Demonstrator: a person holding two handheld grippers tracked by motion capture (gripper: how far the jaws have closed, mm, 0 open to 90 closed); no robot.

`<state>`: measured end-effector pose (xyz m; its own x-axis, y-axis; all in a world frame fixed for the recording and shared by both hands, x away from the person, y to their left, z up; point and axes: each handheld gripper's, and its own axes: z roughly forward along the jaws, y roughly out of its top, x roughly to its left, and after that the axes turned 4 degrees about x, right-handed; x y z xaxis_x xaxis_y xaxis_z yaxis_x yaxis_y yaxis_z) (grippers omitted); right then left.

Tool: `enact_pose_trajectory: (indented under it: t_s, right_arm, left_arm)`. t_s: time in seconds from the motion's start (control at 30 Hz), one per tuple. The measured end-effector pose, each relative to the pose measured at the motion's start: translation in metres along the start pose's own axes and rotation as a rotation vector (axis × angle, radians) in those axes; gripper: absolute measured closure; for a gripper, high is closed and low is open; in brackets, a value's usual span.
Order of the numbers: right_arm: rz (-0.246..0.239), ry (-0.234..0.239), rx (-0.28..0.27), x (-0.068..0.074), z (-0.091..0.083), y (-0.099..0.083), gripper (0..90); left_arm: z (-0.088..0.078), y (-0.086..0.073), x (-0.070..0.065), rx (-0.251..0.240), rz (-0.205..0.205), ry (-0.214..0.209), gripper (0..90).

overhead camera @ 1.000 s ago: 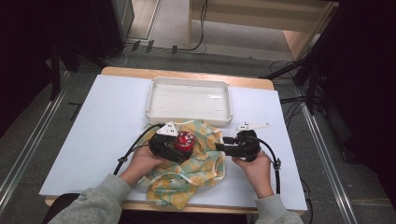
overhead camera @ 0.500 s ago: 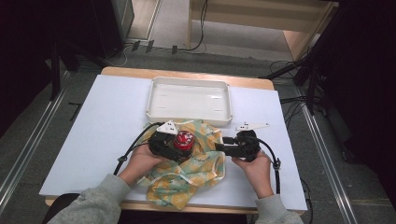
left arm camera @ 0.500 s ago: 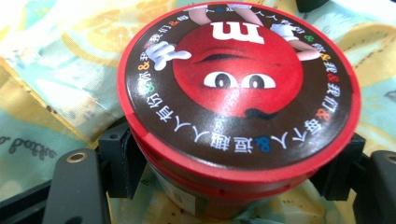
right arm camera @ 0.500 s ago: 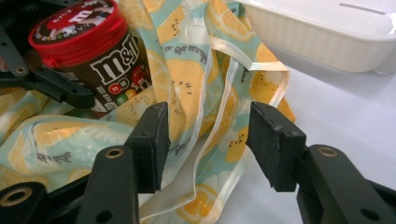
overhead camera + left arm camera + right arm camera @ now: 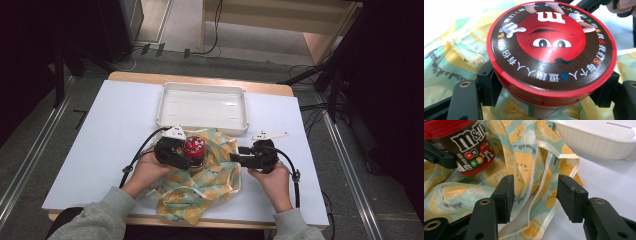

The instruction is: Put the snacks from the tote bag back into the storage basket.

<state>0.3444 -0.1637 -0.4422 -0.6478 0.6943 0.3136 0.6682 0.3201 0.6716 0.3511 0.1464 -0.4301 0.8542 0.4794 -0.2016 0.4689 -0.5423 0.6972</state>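
Along the left claw (image 5: 544,100), jaws clamp the candy jar (image 5: 551,50); right claw (image 5: 535,192) gapes around cloth (image 5: 524,165).

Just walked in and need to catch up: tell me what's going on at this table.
A person works with a gripper in each hand. The left gripper has its jaws closed around an M&M's tub with a red lid, standing on a crumpled lemon-print cloth. The right gripper is open, its jaws set either side of a fold at the cloth's edge, not yet pinching it. A white tray sits empty behind them on the table.
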Motion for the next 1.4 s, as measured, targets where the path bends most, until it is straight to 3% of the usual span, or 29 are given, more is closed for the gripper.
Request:
enact_pose_trajectory:
  t_s: [0.13, 0.73, 0.9, 1.4]
  right_arm:
    - [-0.005, -0.001, -0.001, 0.0, 0.0, 0.0, 49.4]
    - [-0.019, 0.008, -0.006, 0.001, 0.002, 0.002, 49.4]
    - [-0.02, 0.013, -0.003, 0.003, 0.002, 0.003, 49.4]
    - [-0.036, 0.026, -0.015, 0.007, 0.003, 0.006, 49.3]
  left_arm:
    - [-0.006, 0.001, -0.002, 0.008, -0.022, -0.008, 26.0]
    - [-0.037, 0.002, -0.005, 0.02, -0.013, -0.005, 26.0]
    - [-0.041, 0.002, -0.005, 0.038, -0.046, -0.003, 26.0]
    - [-0.06, 0.004, -0.006, 0.028, -0.045, 0.003, 26.0]
